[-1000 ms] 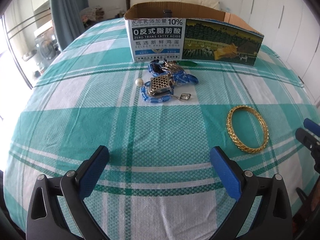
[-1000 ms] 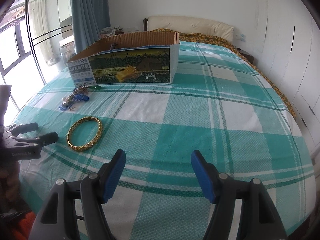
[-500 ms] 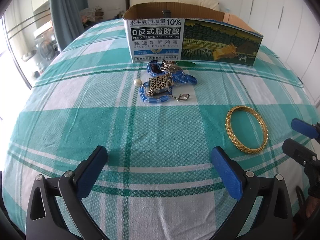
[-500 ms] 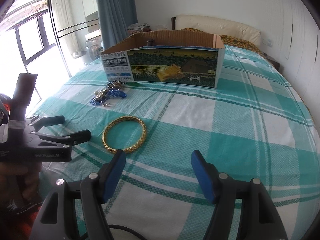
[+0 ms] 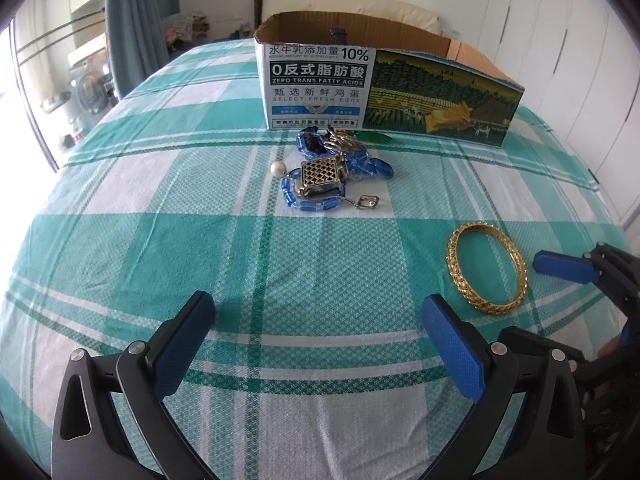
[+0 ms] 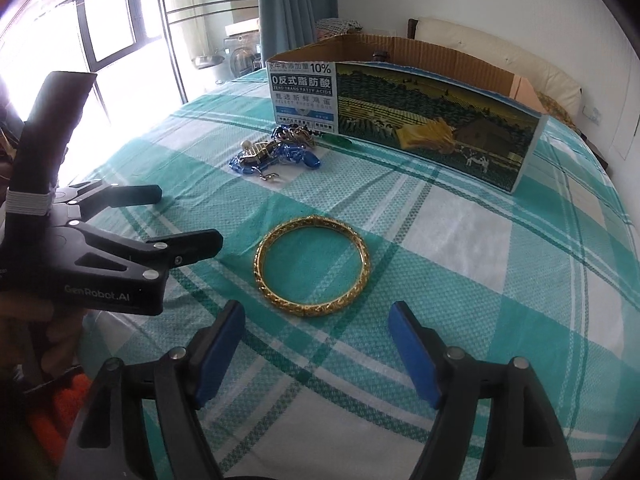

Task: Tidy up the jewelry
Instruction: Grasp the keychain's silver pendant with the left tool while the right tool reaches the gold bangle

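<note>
Teal-check bedspread [image 5: 160, 240]; tangled blue bead jewelry pile [image 5: 332, 176] mid-left, just in front of cardboard box [image 6: 420, 120]. Since 1 s ago: right gripper [image 6: 316, 344] swung in, gold bangle [image 6: 312, 266] now dead ahead, just beyond its tips, untouched. Left gripper [image 5: 316, 336] & right both spread wide, holding nothing.

The bedspread [image 5: 200, 240] is a teal-and-white plaid. The bangle [image 6: 311, 266] is gold with a scaly pattern. The beads [image 5: 308, 204] are blue, the pearl [image 5: 277, 168] white. Each claw [image 5: 316, 344] [image 6: 316, 352] is black with blue pads [image 6: 412, 354].
</note>
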